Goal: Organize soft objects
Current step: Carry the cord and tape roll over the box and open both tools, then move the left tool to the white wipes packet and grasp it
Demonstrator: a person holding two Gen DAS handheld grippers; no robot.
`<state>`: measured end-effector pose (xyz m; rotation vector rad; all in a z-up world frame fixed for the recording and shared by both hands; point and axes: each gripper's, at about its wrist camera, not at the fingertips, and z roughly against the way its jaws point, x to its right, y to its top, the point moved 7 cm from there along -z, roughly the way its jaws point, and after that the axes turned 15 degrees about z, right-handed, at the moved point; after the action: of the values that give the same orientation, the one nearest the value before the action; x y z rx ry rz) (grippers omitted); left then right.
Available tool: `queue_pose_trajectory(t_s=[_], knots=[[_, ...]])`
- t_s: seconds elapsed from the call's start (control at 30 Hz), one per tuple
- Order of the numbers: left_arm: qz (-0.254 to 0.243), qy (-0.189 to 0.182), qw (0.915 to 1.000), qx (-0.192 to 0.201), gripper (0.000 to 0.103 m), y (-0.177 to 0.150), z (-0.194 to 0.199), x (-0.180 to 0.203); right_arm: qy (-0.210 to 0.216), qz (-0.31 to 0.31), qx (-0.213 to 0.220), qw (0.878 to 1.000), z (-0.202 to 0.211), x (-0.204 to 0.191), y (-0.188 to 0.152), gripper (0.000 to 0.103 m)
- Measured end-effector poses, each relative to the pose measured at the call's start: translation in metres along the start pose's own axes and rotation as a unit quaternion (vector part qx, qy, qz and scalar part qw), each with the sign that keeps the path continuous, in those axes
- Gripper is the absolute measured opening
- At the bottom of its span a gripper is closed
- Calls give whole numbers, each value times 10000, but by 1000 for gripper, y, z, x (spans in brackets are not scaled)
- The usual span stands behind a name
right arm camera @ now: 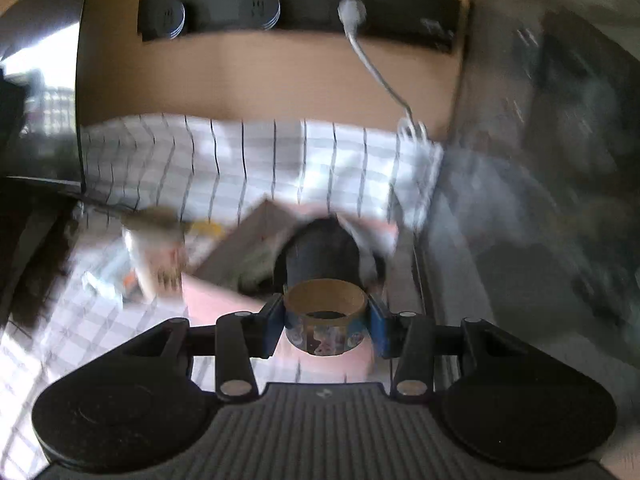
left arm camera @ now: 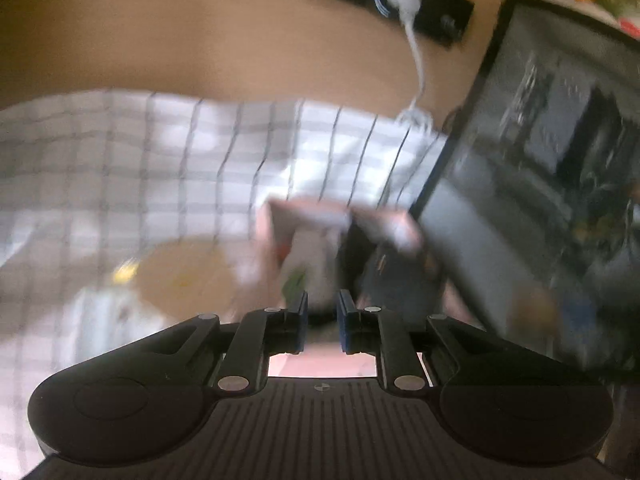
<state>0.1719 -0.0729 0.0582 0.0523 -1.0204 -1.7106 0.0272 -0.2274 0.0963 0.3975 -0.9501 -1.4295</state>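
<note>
Between right tongs [right arm camera: 326, 326], tape roll [right arm camera: 325, 326] clamped; left tongs [left arm camera: 322, 326] nearly closed, empty.

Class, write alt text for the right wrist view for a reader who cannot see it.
The right gripper is shut on a roll of tape with a cardboard core and a blue patterned outside. Beyond it, blurred by motion, are a checked cloth, a dark round object, and a black power strip with a white cable plugged in.

No text, brand or number can be read in either view. The printed pattern on the tape roll [right arm camera: 326, 330] and a pale mark on the black socket strip [right arm camera: 434, 26] are too blurred to make out.
</note>
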Motion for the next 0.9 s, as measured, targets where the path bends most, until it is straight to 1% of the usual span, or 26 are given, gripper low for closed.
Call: queue_pose_trajectory(t_s=[0.07, 0.13, 0.2, 0.27, 0.33, 0.4, 0.43, 0.47, 0.5, 0.53, 0.6, 0.67, 0.8, 0.9], knots=[[225, 297, 9992, -126, 17, -16, 12, -18, 90, -37, 146, 9998, -17, 18, 28, 43], [490, 608, 9966, -265, 17, -29, 19, -37, 192, -155, 139, 9996, -42, 23, 57, 43], [673, 929, 9926, -399, 17, -39, 26, -55, 352, -339, -1, 9988, -70, 24, 79, 43], [805, 1108, 9899, -370, 17, -43, 36, -71, 506, -572, -218, 9968, -103, 23, 95, 43], [931, 1265, 9871, -313, 17, -45, 48, -86, 475, -647, -445, 9958, -133, 21, 101, 43], [1068, 1422, 9837, -263, 17, -45, 58, -100, 350, -624, -810, 9941, -161, 17, 98, 43], [1142, 1481, 9821, -235, 17, -44, 63, -106, 345, -616, -1057, 9919, -173, 15, 92, 48], [1203, 1528, 9807, -211, 17, -43, 66, -111, 355, -648, -1329, 9884, -184, 14, 84, 57], [1259, 1576, 9793, -188, 17, -43, 69, -116, 330, -725, -1546, 9848, -189, 14, 78, 61], [1288, 1608, 9784, -168, 17, -44, 73, -119, 321, -834, -1687, 9816, -191, 13, 71, 66], [1329, 1632, 9775, -140, 17, -42, 75, -124, 365, -907, -1689, 9808, -186, 9, 64, 67], [1341, 1620, 9775, -136, 17, -42, 76, -127, 343, -848, -1618, 9826, -173, 2, 64, 67], [1355, 1549, 9785, -120, 17, -39, 72, -127, 501, -466, -1177, 9907, -141, -26, 78, 73], [1301, 1426, 9812, -47, 17, -36, 70, -131, 632, -34, -838, 9945, -117, -54, 78, 77]])
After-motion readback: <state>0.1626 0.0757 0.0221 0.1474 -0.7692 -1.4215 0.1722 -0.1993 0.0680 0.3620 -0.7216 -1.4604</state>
